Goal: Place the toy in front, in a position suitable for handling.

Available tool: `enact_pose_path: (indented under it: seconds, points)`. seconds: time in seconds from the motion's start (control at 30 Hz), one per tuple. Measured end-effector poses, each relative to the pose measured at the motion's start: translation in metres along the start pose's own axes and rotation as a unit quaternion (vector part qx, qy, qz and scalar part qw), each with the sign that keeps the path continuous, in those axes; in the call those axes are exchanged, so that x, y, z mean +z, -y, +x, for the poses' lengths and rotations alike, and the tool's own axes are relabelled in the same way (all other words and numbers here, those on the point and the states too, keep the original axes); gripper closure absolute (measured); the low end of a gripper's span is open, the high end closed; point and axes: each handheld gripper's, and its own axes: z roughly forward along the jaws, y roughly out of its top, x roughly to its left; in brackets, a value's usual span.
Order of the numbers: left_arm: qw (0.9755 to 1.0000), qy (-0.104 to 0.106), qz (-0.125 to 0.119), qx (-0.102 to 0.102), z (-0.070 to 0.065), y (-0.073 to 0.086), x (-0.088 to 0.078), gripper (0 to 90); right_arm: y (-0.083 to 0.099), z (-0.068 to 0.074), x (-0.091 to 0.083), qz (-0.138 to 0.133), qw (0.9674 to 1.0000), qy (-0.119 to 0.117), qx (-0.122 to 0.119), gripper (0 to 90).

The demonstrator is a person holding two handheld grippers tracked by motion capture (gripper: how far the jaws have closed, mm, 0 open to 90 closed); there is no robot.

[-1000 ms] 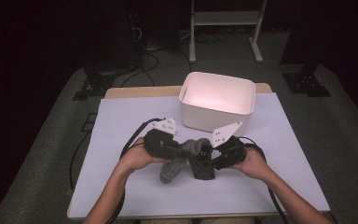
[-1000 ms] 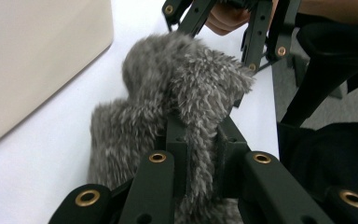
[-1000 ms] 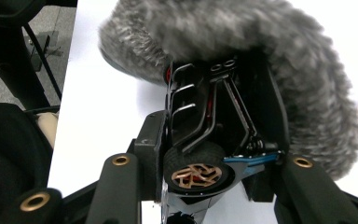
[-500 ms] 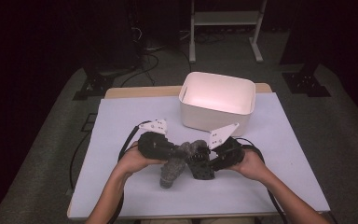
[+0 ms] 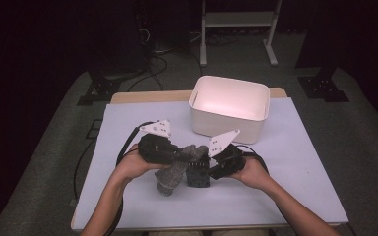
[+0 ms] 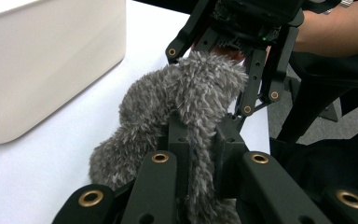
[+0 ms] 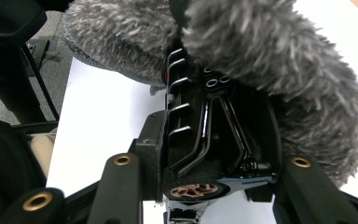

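A grey fuzzy cloth point(image 5: 173, 173) hangs between my two grippers over the middle of the white table. My left gripper point(image 5: 182, 157) is shut on it. In the left gripper view the cloth point(image 6: 186, 93) bulges out past the pinching jaws of that gripper point(image 6: 198, 140). My right gripper point(image 5: 203, 169) is shut on a black toy car point(image 5: 198, 176). In the right gripper view the car point(image 7: 205, 126) sits sideways between the jaws of the right gripper point(image 7: 214, 144), a bronze-rimmed wheel at the bottom. The cloth point(image 7: 279, 60) lies against the car's far end.
A white plastic bin point(image 5: 229, 105) stands open at the back of the table, just beyond the grippers. The pale sheet point(image 5: 300, 152) covers the table top to its edges. Black cables trail from both grippers. Dark floor and a metal stand lie beyond.
Both hands have drifted a little to the left with the cloth and the car still pressed together. Neither grip has changed.
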Motion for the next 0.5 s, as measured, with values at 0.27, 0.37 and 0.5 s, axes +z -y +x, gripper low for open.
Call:
enact_pose_path:
  seconds: [0.27, 0.37, 0.5]
  points:
    - [0.9999, -0.003, -0.001, -0.015, 0.007, 0.011, 0.006, 81.1, 0.009, 0.0, -0.012, 0.006, 1.0, 0.004, -0.002, 56.5]
    - [0.9998, 0.003, 0.007, -0.019, 0.007, 0.013, 0.014, 81.1, 0.014, 0.0, -0.017, 0.005, 1.0, 0.003, 0.006, 56.4]
    - [0.9998, -0.003, 0.01, -0.019, 0.009, 0.013, 0.02, 81.2, 0.02, -0.002, -0.022, 0.004, 0.9999, 0.002, 0.01, 56.1]
